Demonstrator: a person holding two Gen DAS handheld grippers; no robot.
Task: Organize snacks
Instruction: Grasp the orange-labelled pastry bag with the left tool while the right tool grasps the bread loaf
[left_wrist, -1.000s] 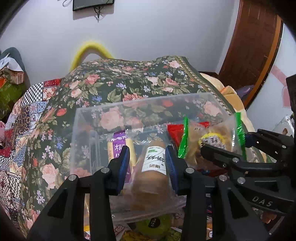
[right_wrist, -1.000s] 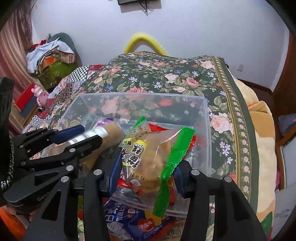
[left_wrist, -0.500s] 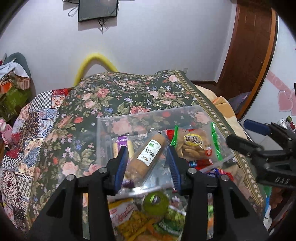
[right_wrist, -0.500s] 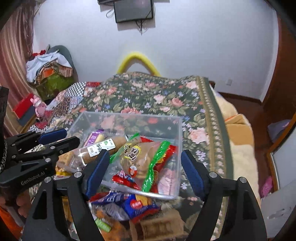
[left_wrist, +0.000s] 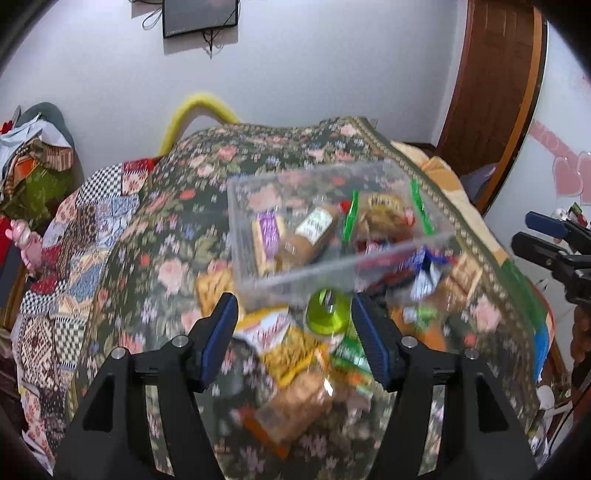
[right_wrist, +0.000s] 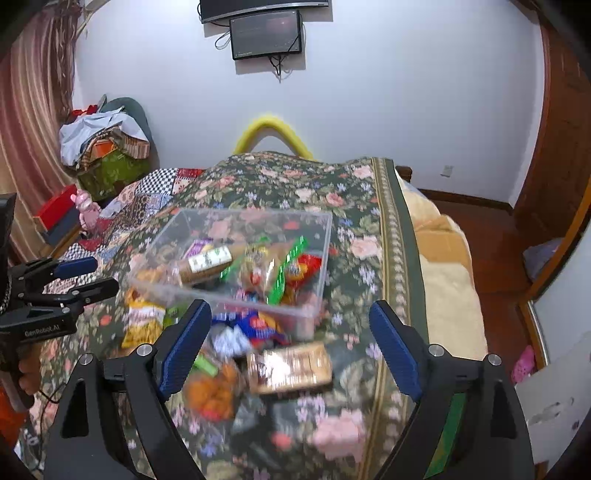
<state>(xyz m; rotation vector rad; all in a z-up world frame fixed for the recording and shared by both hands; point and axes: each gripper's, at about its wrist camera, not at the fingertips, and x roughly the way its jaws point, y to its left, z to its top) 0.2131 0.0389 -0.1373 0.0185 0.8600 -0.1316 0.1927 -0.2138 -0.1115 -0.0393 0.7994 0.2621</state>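
Observation:
A clear plastic box (left_wrist: 295, 172) (right_wrist: 255, 212) stands on the flowered bed. Inside lie a brown roll packet with a white label (left_wrist: 314, 229) (right_wrist: 207, 260) and a green-edged cracker packet (left_wrist: 384, 218) (right_wrist: 269, 266). My left gripper (left_wrist: 293, 314) hovers short of the box, jaws opening, with nothing held between them. My right gripper (right_wrist: 290, 314) hangs likewise, jaws wide and still opening, nothing held. Loose snacks lie under both: a green round tub (left_wrist: 327, 312), a yellow packet (left_wrist: 269, 328) (right_wrist: 142, 319), a tan packet (right_wrist: 290, 365). Each view shows the other gripper at its side (left_wrist: 524, 229) (right_wrist: 105, 275).
The flowered bedspread (right_wrist: 295, 184) covers the bed, whose right edge drops to a wooden floor (right_wrist: 491, 236). A yellow curved tube (left_wrist: 199, 107) rises at the head. A pile of clothes (right_wrist: 103, 140) sits at the left, a brown door (left_wrist: 491, 92) at the right.
Both grippers let go of their packets, which now lie in the box. Both jaws have opened wide and both grippers have drawn back and up from the box.

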